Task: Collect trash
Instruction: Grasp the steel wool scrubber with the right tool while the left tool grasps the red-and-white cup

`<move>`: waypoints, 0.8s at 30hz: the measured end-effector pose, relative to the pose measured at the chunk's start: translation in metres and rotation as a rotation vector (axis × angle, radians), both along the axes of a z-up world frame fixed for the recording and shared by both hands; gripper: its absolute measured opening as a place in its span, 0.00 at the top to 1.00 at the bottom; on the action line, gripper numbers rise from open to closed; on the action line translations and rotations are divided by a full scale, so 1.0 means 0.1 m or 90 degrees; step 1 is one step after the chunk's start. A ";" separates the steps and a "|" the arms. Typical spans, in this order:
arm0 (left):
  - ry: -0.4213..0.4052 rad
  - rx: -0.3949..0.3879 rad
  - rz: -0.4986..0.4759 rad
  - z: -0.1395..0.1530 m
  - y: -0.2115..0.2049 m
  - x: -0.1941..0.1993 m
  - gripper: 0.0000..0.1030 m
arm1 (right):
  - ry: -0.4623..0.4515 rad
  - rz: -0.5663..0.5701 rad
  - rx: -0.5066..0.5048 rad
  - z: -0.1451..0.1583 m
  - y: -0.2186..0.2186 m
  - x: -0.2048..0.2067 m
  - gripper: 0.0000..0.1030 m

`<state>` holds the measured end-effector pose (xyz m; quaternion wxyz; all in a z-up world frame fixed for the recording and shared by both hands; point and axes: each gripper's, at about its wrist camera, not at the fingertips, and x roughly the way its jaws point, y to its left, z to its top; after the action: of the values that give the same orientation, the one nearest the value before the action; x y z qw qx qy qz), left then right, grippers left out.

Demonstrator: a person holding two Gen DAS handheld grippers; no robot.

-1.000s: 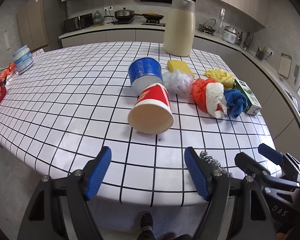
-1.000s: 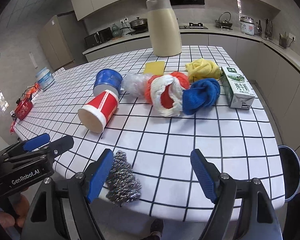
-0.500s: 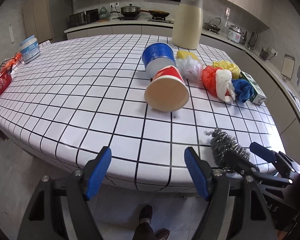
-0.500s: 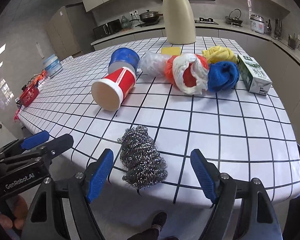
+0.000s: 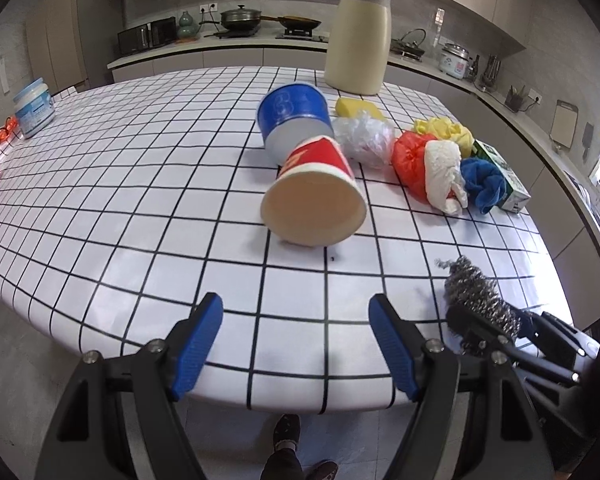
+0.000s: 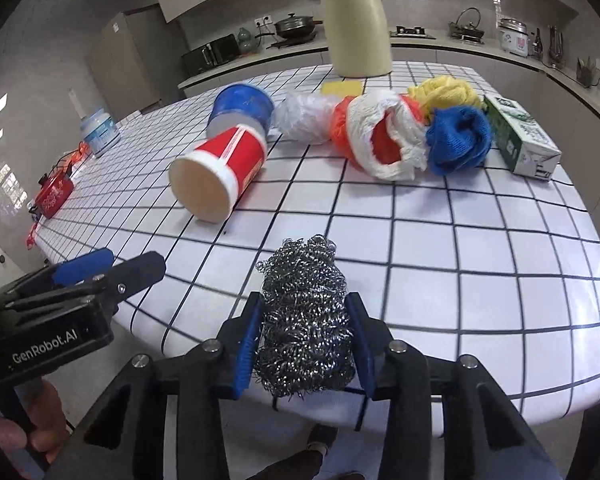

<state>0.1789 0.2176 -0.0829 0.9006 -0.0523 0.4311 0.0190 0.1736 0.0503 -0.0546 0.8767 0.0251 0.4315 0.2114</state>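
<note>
blue-padded fingers (image 5: 198,344) of the left gripper (image 5: 296,346) stand wide apart with nothing between them, hanging over the near edge of the checked table (image 5: 120,184). from this left view a red paper cup (image 5: 316,200) lies on its side, mouth toward us, touching a blue tub (image 5: 294,114) behind it; the white mark on the tub is too blurred to read. off to the right, the steel wool scrubber (image 5: 478,300) sits in the right gripper (image 5: 496,326).

from the right view, the right gripper (image 6: 306,344) has its jaws closing, both blue pads pressed against the steel wool scrubber (image 6: 306,316) at the table's near edge. the left gripper's (image 6: 108,266) body reads "genrobot.ai". a green carton (image 6: 522,140) lies far right beside a blue cloth (image 6: 458,140); its print is too small to read.
</note>
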 end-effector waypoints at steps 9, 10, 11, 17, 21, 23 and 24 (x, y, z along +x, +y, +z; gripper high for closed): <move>-0.011 0.013 -0.016 0.14 -0.08 0.33 0.26 | -0.036 -0.049 0.016 0.28 -0.19 0.27 0.58; -0.011 0.013 -0.018 0.15 -0.09 0.39 0.26 | -0.041 -0.051 0.018 0.31 -0.19 0.31 0.58; -0.012 0.013 -0.019 0.16 -0.10 0.45 0.26 | -0.044 -0.052 0.020 0.33 -0.19 0.35 0.58; -0.016 0.030 -0.028 0.18 -0.14 0.74 0.26 | -0.052 -0.062 0.025 0.41 -0.19 0.61 0.58; 0.010 0.039 -0.030 0.07 -0.13 0.95 0.26 | -0.051 -0.072 0.027 0.43 -0.19 0.76 0.57; 0.024 0.041 -0.030 0.00 -0.12 1.02 0.26 | -0.049 -0.076 0.028 0.42 -0.20 0.82 0.57; 0.033 0.038 -0.031 -0.04 -0.11 1.05 0.26 | -0.048 -0.076 0.027 0.41 -0.19 0.85 0.58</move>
<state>0.2835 0.2068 -0.0873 0.8906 -0.0144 0.4543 0.0115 0.2583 0.0311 -0.0133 0.9027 0.0615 0.3911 0.1683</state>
